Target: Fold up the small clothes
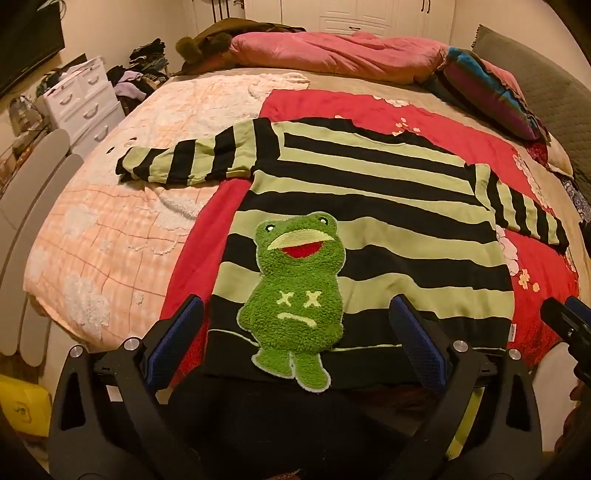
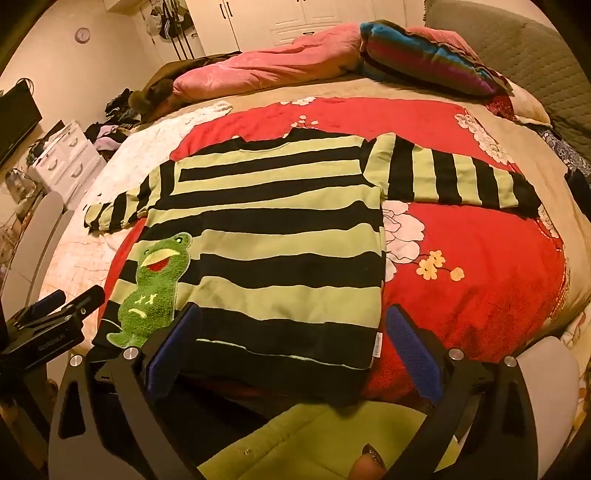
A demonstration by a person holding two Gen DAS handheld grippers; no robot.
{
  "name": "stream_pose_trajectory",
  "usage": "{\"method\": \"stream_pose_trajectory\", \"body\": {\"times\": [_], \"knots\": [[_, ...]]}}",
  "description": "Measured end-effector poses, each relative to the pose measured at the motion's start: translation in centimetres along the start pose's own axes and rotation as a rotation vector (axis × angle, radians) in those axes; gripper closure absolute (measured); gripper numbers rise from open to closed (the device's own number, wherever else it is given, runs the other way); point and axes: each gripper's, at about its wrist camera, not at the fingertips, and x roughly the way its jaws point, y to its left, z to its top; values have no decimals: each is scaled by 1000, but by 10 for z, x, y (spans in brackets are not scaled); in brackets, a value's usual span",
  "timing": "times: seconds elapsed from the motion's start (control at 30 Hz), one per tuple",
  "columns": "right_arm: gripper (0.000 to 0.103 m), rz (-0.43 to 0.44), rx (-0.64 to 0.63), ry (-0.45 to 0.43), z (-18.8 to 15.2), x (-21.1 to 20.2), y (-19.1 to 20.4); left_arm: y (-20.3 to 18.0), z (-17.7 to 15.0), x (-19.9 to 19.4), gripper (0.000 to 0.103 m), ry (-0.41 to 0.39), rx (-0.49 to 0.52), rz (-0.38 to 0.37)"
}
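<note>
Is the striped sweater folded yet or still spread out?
Spread out. The striped sweater lies flat on the bed, frog patch up, both sleeves extended sideways.

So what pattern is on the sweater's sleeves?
Alternating black and light green bands on the sleeves of the sweater, clearest in the right wrist view.

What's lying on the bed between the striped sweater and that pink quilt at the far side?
Only bedding: past the sweater, the red flowered blanket, then beige sheet, up to the pink quilt. Right wrist view.

Bedroom, warm dim light. Bed [image 1: 122, 236] centre; white drawers [image 1: 83, 99] far left; white wardrobe [image 1: 369, 14] far wall; wall clock [image 2: 82, 35]; grey headboard [image 1: 546, 88] right.
</note>
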Motion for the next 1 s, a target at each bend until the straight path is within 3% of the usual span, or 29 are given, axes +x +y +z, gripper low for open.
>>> {"method": "stream_pose_trajectory", "body": {"times": [1.0], "knots": [[4,-4,-36,-20,1,-5,7,1,0,1,9,6,-2,-2]]}}
